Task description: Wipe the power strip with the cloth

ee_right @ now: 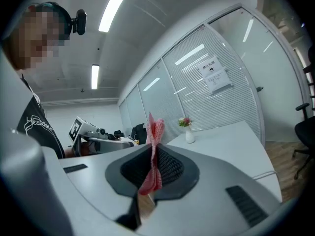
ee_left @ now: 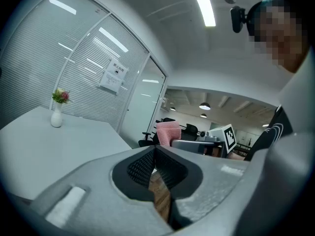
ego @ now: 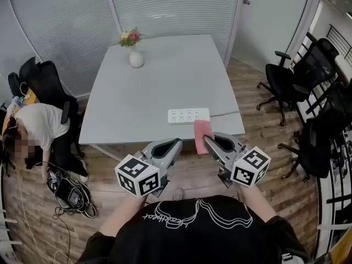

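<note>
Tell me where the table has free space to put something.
The table is bare between the vase and the power strip, and at its near left corner. Only the near right edge is crowded, by that strip and its cable.

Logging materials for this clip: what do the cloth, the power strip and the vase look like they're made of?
Pink cloth: soft fabric, perhaps microfibre, judging by its waffle-like texture and limp folds.
Power strip: hard white plastic with a smooth matte look, a rigid flat bar with rows of moulded socket holes.
Vase: probably glazed ceramic, white and smooth, but it is too small in view to be sure.
</note>
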Demonstrator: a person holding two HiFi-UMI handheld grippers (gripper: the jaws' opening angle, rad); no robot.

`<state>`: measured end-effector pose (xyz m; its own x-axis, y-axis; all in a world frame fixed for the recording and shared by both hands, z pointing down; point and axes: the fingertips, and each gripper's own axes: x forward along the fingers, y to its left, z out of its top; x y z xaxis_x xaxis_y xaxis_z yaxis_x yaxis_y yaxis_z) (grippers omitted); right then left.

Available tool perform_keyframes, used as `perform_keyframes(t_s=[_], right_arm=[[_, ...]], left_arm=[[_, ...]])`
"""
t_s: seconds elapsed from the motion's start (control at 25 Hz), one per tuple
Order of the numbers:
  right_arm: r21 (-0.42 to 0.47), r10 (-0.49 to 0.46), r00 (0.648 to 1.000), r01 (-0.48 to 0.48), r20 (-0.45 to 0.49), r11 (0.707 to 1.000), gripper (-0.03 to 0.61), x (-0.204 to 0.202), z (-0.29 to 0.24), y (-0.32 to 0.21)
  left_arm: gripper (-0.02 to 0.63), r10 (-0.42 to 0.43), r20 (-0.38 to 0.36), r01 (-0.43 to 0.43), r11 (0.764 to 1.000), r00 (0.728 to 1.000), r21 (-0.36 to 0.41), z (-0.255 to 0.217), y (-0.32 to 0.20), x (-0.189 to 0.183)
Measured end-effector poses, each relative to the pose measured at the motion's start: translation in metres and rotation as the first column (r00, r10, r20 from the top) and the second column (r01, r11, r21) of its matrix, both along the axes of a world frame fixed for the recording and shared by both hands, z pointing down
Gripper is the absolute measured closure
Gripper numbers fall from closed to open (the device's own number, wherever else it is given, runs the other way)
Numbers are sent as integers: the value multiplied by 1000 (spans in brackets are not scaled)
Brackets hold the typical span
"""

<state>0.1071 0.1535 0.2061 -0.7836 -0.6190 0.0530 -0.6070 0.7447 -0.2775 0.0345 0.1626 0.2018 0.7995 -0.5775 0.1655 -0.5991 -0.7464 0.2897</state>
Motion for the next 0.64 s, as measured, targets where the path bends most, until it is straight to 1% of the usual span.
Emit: perform_keyframes(t_s=[0.16, 0.36, 0.48, 0.64], right_arm=[[14, -12, 1000, 12, 20, 1000, 546, 8, -2, 14], [11, -14, 1000, 14, 18, 1000, 546, 13, 0, 31], [37, -26, 999, 25, 27, 999, 546, 17, -4, 41], [54, -33, 999, 33, 10, 998, 546, 22, -5, 56]], left_arm=[[600, -28, 0, 28, 1000, 1000, 8, -5, 15, 5], [600, -58, 21, 57, 998, 998, 22, -2, 35, 8], [600, -65, 21, 64, 997, 998, 32, -3, 44, 13], [600, -77, 31, 76, 997, 997, 34, -1, 57, 19]])
